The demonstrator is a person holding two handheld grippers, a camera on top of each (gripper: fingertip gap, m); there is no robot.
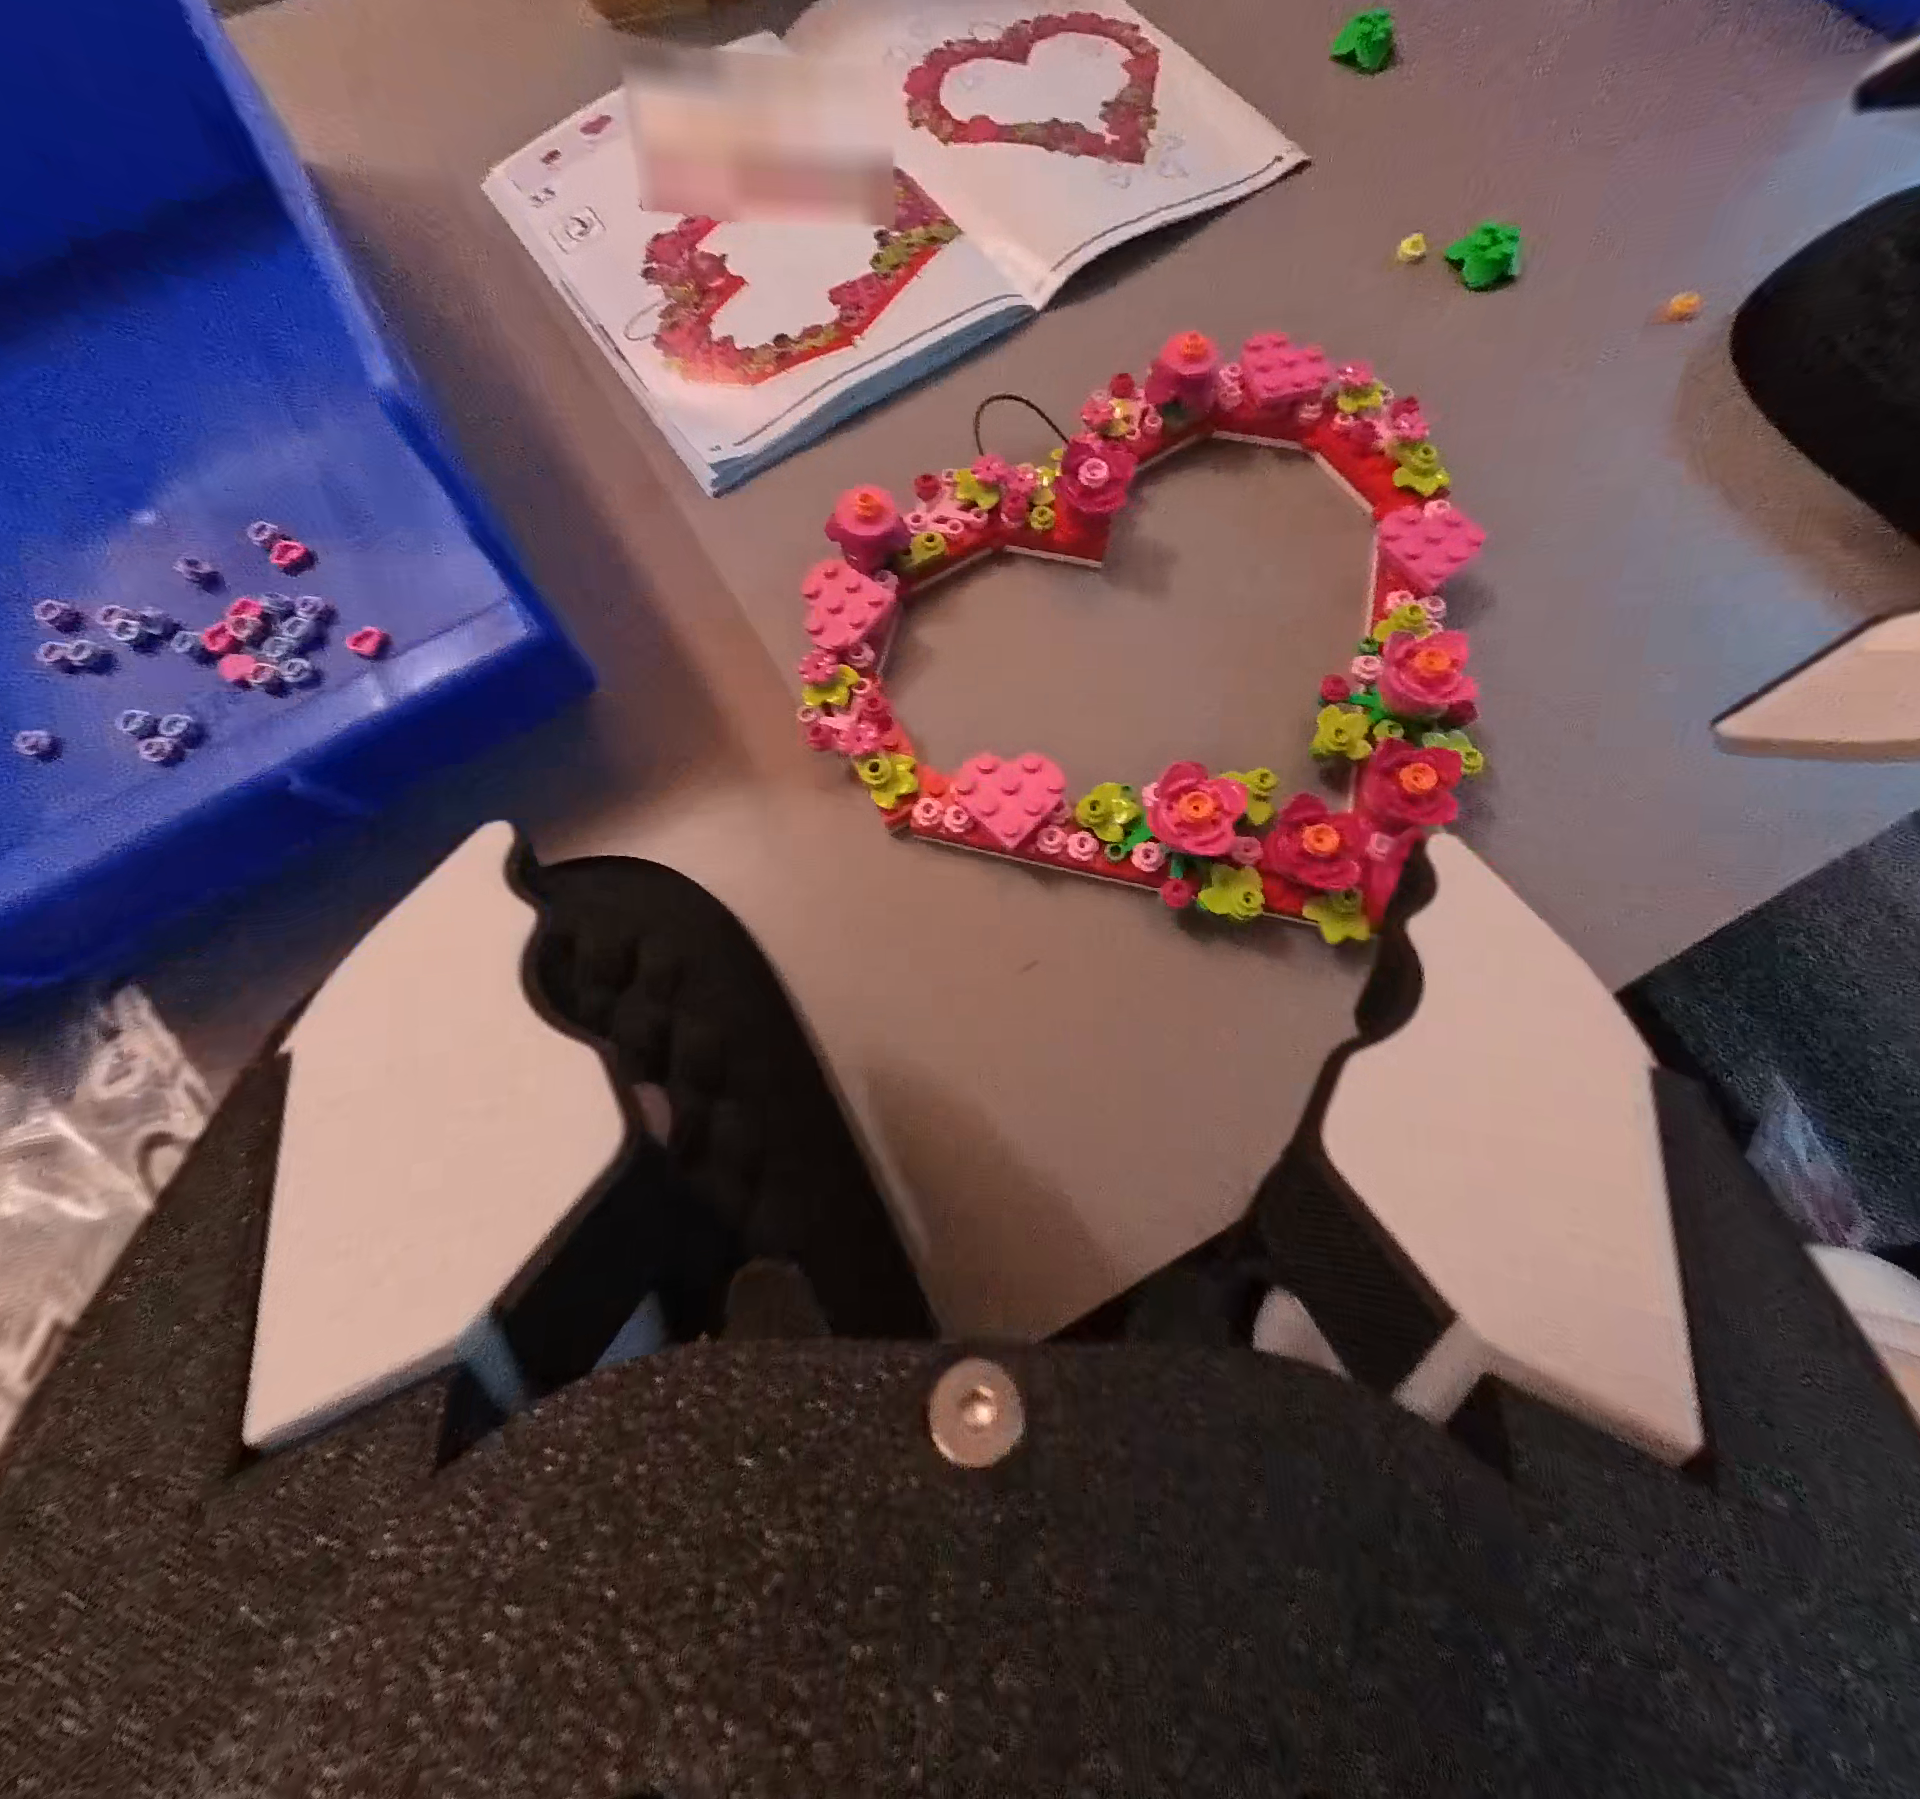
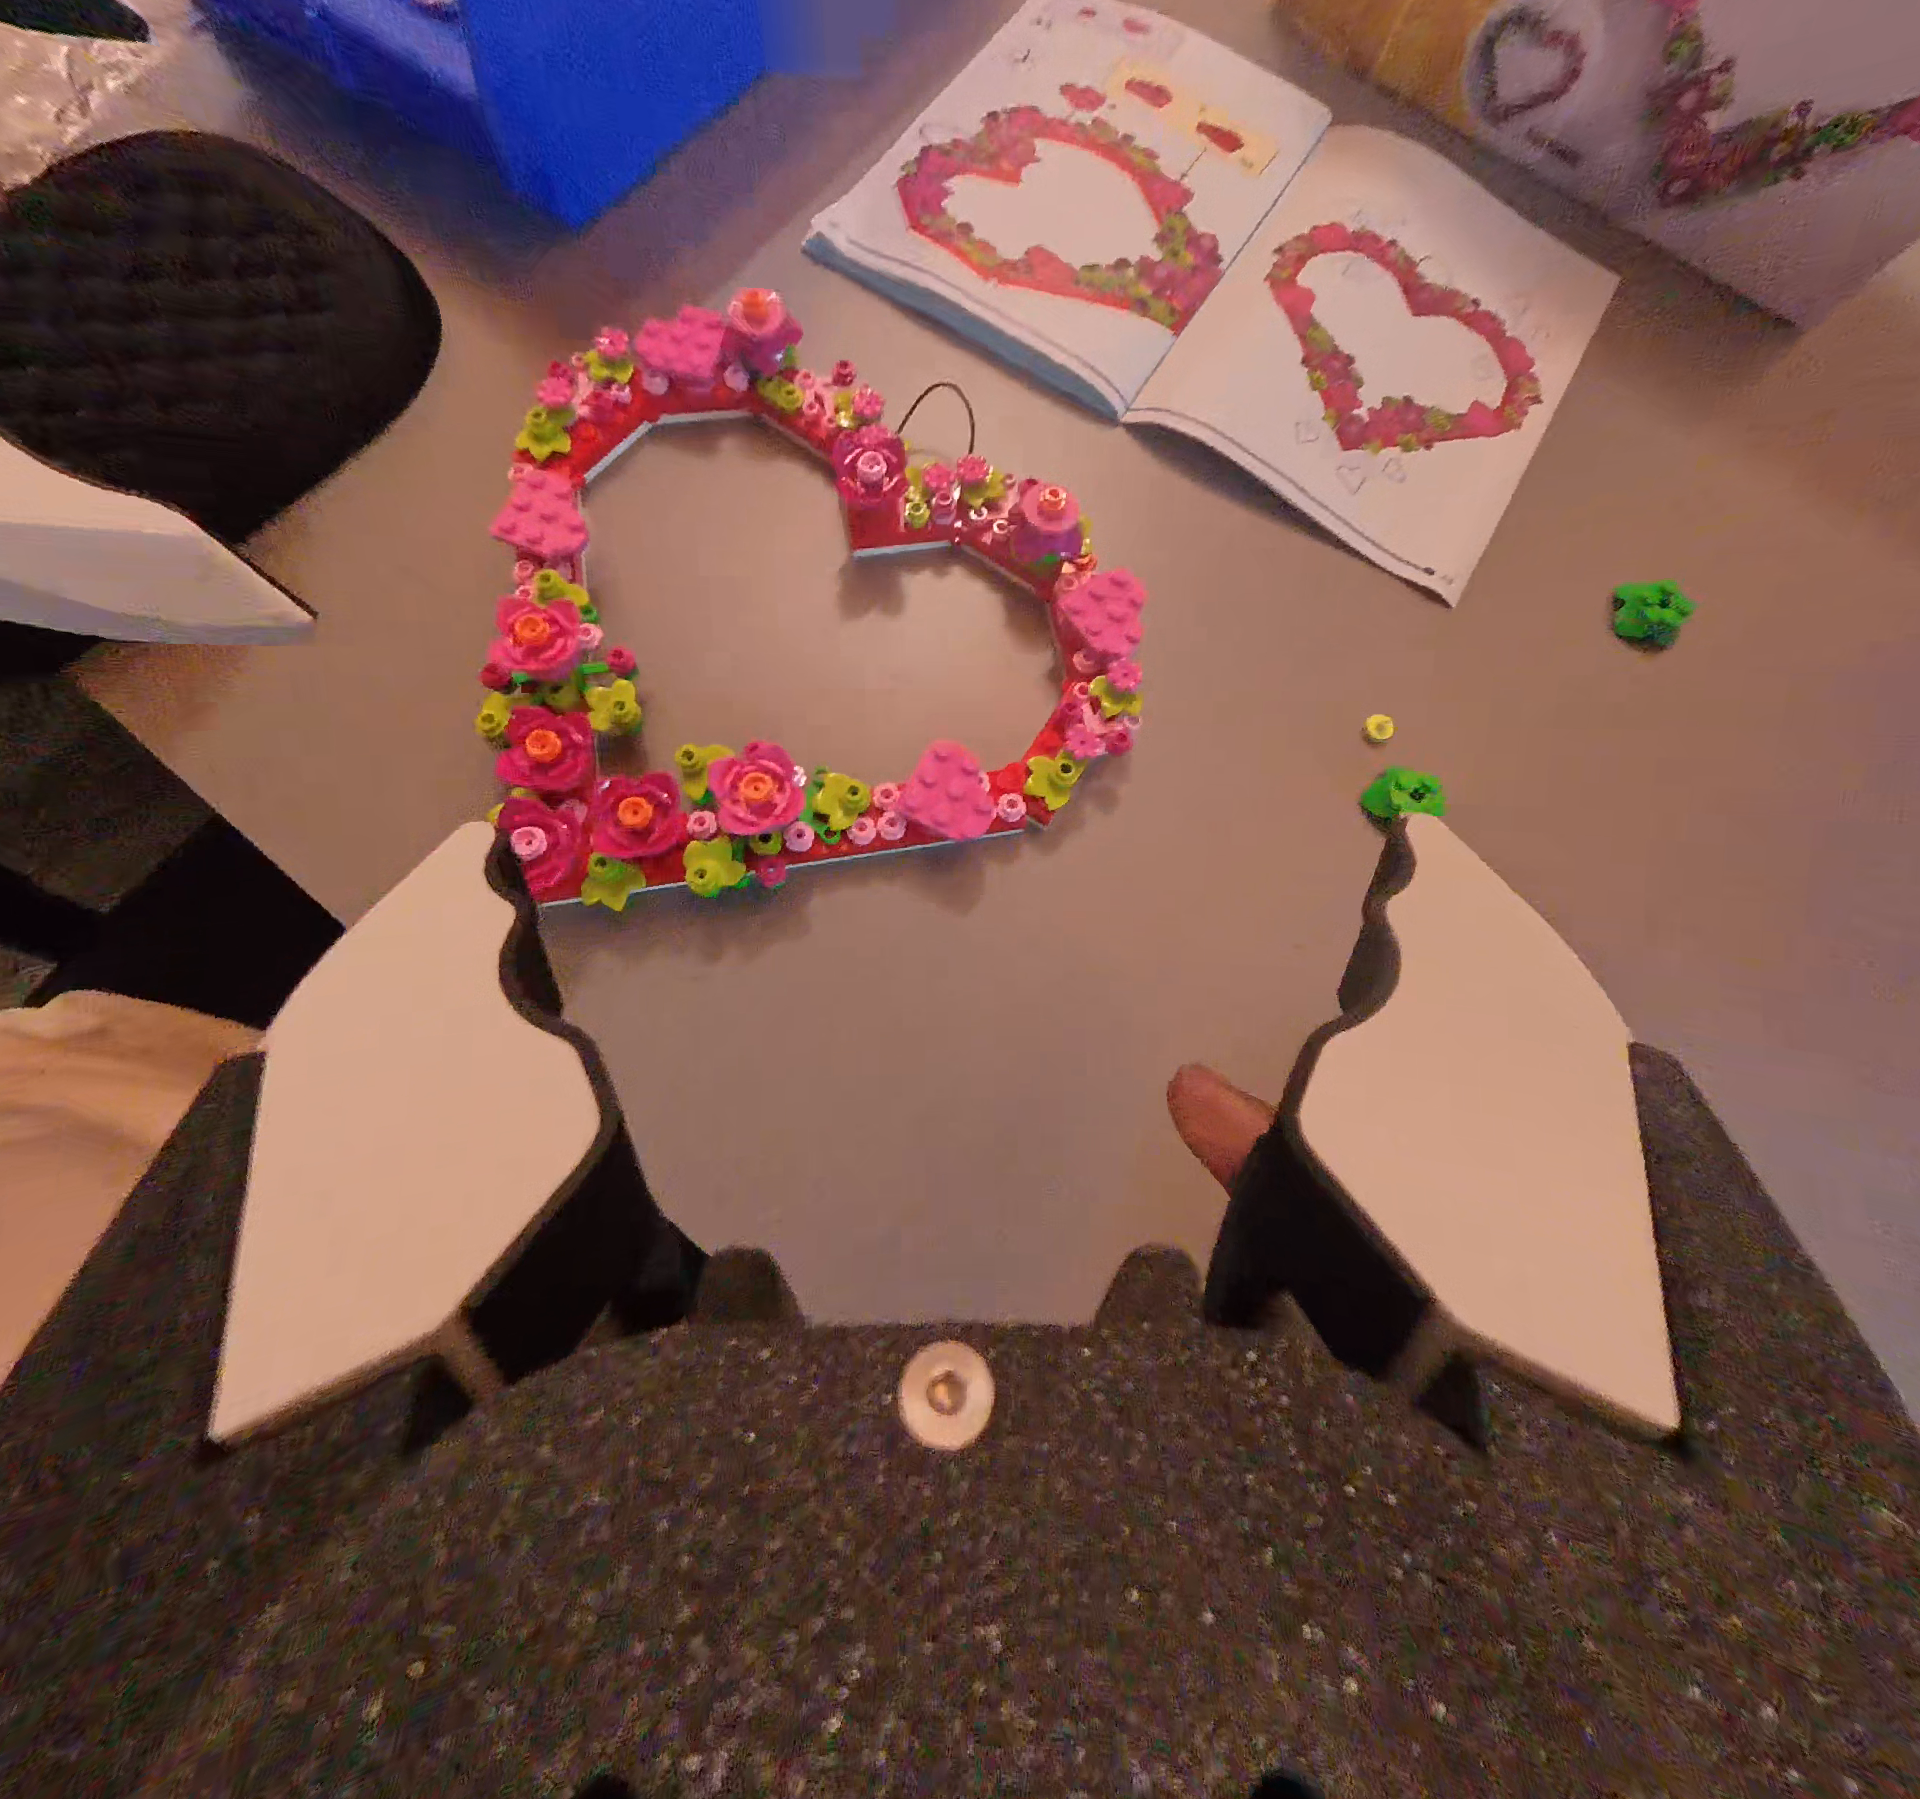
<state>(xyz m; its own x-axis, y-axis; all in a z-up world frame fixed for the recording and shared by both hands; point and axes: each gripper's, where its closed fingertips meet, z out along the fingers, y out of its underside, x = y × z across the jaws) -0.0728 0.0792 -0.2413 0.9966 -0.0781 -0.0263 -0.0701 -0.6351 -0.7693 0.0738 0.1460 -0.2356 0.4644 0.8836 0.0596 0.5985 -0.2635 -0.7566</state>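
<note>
Blue bin (image 1: 312, 461): far left on the table (image 1: 1039, 1001), holding a scatter of small pink and lilac studs (image 1: 208, 627); clear crinkled bags (image 1: 83, 1126) lie just in front of it.
Left gripper (image 1: 966, 876): fingers spread wide, nothing between them, held above the bare table with its right fingertip just beside the heart's lower corner.
Booklet (image 1: 1091, 191): lies open beyond the heart, showing pictures of heart wreaths; a box (image 2: 1455, 4) stands behind it.
Brick heart (image 1: 1132, 627): flat on the table, between the two grippers, an open red frame crowded with pink roses, lime leaves and pink heart plates; a thin dark loop (image 1: 1013, 419) sticks out at its notch.
Handling, as a judgement: light and stiff, but the small pressed-on flowers look easy to knock off, and the thin frame may part if twisted.
Where to hold, as a judgement: across the flat red frame at a plainer stretch or a pink heart plate, not on a rose.
Right gripper (image 2: 945, 845): fingers wide apart and empty, left fingertip beside the heart's rose corner, right fingertip near a green leaf piece (image 2: 1403, 793).
Loose bits: a yellow stud (image 2: 1378, 728) and another green piece (image 2: 1652, 611) lie apart to the right.
</note>
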